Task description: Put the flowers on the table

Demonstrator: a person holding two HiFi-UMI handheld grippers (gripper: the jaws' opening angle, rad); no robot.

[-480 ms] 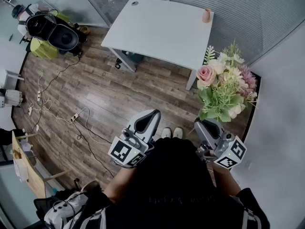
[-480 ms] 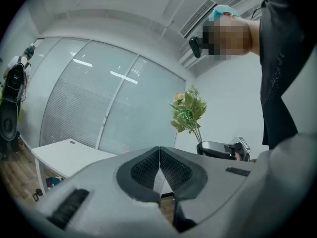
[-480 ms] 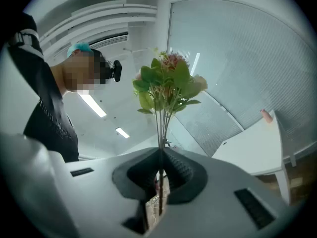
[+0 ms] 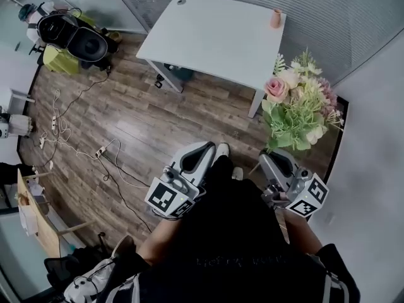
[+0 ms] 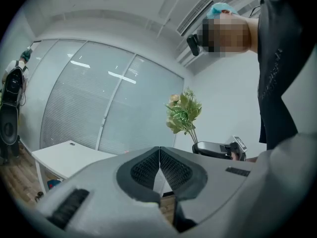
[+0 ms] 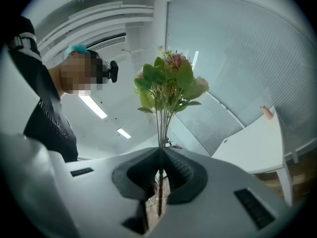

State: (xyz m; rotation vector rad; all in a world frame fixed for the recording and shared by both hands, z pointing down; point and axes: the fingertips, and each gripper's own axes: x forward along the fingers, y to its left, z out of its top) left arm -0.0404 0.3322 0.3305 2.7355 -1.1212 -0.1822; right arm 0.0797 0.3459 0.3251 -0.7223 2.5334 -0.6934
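Right hand-held gripper (image 6: pixel 160 151): pressed nearly together, pinching thin stems of flowers (image 6: pixel 166 83). Flowers upright above jaws, pink rose and green leaves on top. Held in air over wooden floor (image 4: pixel 158 125), just off near right corner of bench (image 4: pixel 208 40), not on it. Left hand-held gripper (image 5: pixel 159 151): pressed together, pads touching, gripping nothing. Small pink cup (image 4: pixel 276 19) upright at far right corner of white bench. Cables (image 4: pixel 82 150) lying on floor at left.

Head view: looks steeply down, well above table (image 4: pixel 214 36). Gripper views: sit close behind own jaws, face upward (share flowers (image 4: pixel 297 109) & table w/ head view).
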